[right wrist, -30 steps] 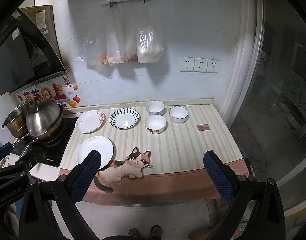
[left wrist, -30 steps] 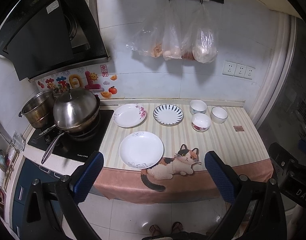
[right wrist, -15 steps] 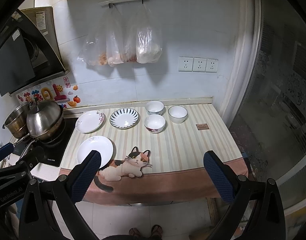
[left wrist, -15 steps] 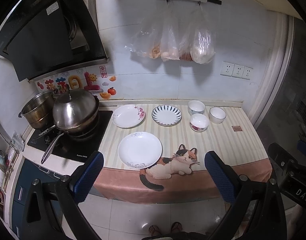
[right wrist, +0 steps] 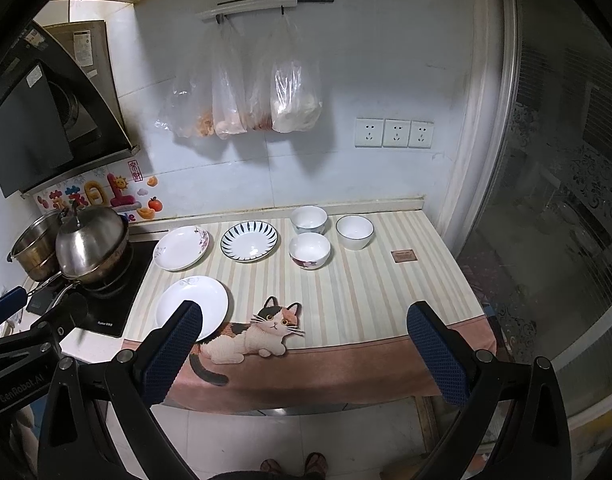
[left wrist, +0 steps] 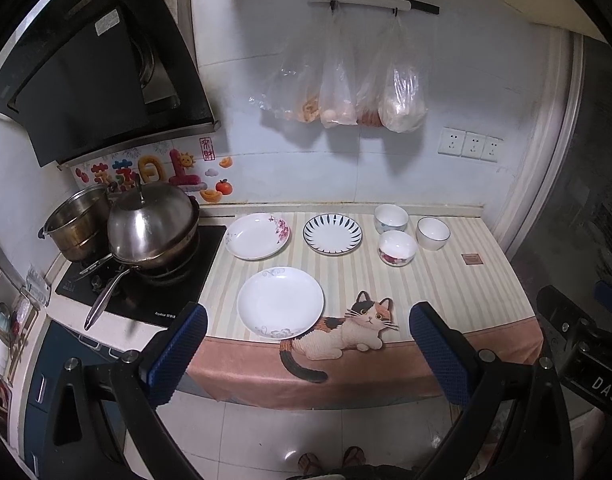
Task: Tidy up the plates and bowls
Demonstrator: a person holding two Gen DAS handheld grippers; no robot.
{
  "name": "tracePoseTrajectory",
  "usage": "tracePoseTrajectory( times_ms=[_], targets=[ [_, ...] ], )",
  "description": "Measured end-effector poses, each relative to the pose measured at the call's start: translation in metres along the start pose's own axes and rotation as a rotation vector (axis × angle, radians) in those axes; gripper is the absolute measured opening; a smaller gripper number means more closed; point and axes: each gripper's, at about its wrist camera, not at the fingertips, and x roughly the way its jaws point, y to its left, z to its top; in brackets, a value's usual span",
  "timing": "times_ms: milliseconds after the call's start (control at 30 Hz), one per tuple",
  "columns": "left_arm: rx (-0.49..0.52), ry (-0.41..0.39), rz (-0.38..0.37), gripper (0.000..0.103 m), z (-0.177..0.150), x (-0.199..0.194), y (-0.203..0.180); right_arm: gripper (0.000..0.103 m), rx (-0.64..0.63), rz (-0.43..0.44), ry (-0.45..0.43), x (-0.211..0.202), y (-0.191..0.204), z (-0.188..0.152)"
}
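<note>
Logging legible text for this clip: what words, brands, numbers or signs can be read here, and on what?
"DAS": on the right claw's body, cut off at the frame edge.
"GenRobot.AI": on the left claw's body.
Hob: small white brand print on its front edge, too small to read.
Range hood: stickers, blurred.
Wall stickers: colourful Chinese characters, not clearly legible.
Brown patch on the cloth: unreadable.

Both views sit slightly lower on the counter (left wrist: 446, 280) — dishes (all six) unmoved.
</note>
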Motion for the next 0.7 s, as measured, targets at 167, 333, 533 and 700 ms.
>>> tracePoseTrajectory(
  times_ms=[167, 333, 533, 700],
  targets=[
    [0.005, -0.005, -0.003, 0.103, 0.002, -0.002, -0.002, 0.103, 0.004, 0.0, -0.001, -0.003, -0.001, -0.001],
    [0.007, -0.009, -0.004, 0.103, -0.001, -0.004, -0.002, 0.103, 0.012, -0.001, -0.004, -0.005, -0.006, 0.0],
    [0.01, -0.011, -0.005, 0.103, 0.0, -0.005, -0.003, 0.103, 0.017, 0.003, -0.009, -0.005, -0.011, 0.0],
    [0.014, -0.012, -0.013, 0.103, 0.0, -0.005, -0.002, 0.103, 0.02, 0.006, -0.013, -0.006, -0.011, 0.001]
  ],
)
